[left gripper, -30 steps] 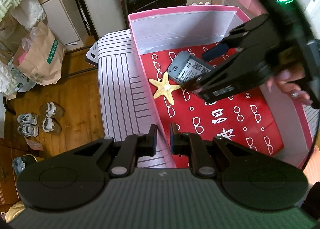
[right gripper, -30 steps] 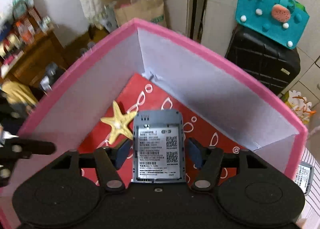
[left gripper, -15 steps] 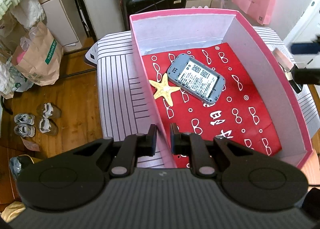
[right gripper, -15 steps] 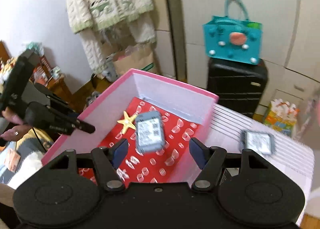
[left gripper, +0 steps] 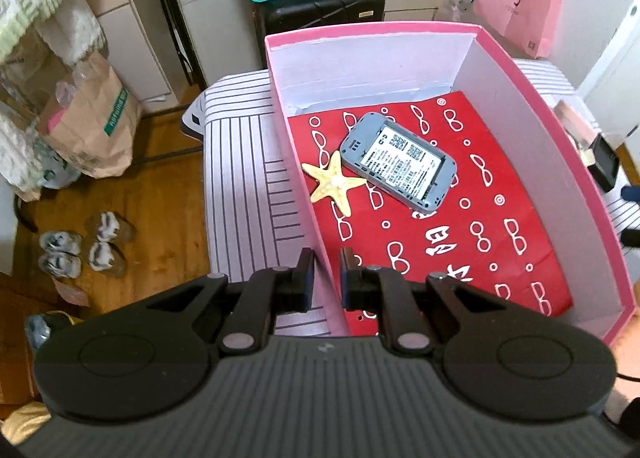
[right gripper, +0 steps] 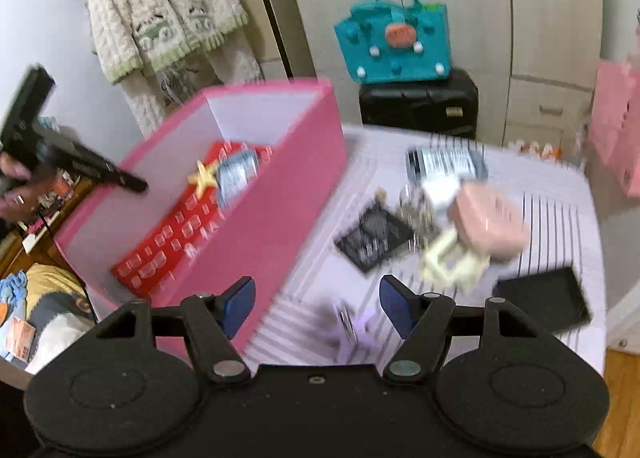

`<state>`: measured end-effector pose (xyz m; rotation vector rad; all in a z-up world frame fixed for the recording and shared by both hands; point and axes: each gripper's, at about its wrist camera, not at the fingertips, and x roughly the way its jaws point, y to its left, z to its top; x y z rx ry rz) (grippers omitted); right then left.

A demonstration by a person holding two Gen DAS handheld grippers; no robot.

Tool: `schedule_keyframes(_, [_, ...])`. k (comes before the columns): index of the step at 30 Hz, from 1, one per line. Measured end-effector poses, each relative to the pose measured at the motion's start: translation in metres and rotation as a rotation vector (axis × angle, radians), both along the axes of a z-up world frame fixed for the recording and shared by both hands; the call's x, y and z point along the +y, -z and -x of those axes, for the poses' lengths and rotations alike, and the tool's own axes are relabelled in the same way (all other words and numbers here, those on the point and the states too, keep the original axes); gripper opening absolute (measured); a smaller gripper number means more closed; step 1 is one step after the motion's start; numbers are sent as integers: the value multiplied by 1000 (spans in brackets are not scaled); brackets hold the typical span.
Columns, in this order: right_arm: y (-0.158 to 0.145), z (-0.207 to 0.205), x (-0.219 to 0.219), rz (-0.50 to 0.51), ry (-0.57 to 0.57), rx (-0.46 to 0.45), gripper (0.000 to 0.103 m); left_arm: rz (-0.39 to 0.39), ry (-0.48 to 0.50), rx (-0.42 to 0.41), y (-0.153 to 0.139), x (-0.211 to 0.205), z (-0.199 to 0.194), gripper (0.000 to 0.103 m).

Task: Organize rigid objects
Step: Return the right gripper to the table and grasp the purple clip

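The right hand-held gripper [right gripper: 316, 304] has left the pink box [left gripper: 536, 98] and swung out over the striped surface [right gripper: 552, 194]; its jaws have just been opening and stand apart with nothing between them. The grey device [left gripper: 398, 160] it carried now lies label-up on the red sheet [left gripper: 500, 258] in the box, at about two o'clock from the yellow starfish [left gripper: 332, 182] and just beside it. The left hand-held gripper [left gripper: 324, 284] is clamped together on the box's near left wall, steadying it.

Outside the box, in the blurred right wrist view, wait a second grey device [right gripper: 444, 164], a pink case [right gripper: 492, 222], a pale green frame [right gripper: 452, 262], a black patterned piece [right gripper: 372, 236] and a flat black slab [right gripper: 548, 300].

The step in hand looks to be fetching the next piece. It would pay to slow down before closing, pick one item lying clear of the heap, come down with the jaws across its narrow side, and keep the left grip firm so the box stays put.
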<state>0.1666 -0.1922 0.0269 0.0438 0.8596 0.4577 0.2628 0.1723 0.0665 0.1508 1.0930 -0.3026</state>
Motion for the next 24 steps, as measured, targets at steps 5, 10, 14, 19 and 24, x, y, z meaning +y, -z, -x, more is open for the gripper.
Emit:
schedule_keyframes(5, [42,15,-6,-66,-36,-14,73,-2,-19,1,0,0,-1,12])
schedule_keyframes(10, [59,13,0,-44,-28,-32,73,-12,-28,10,0,-3,-2,12])
schedule_keyframes(14, [63,14,11,19,-22,-78,67,-10,-39,6,1,-4,-1,12])
schedule_keyframes(19, [67,17,29,206,-8,-157,48,17,-52,14,0,0,-2,12])
schedule_keyframes(24, [65,17,33,279,23,-190,26,36,-56,22,1,4,-3,12])
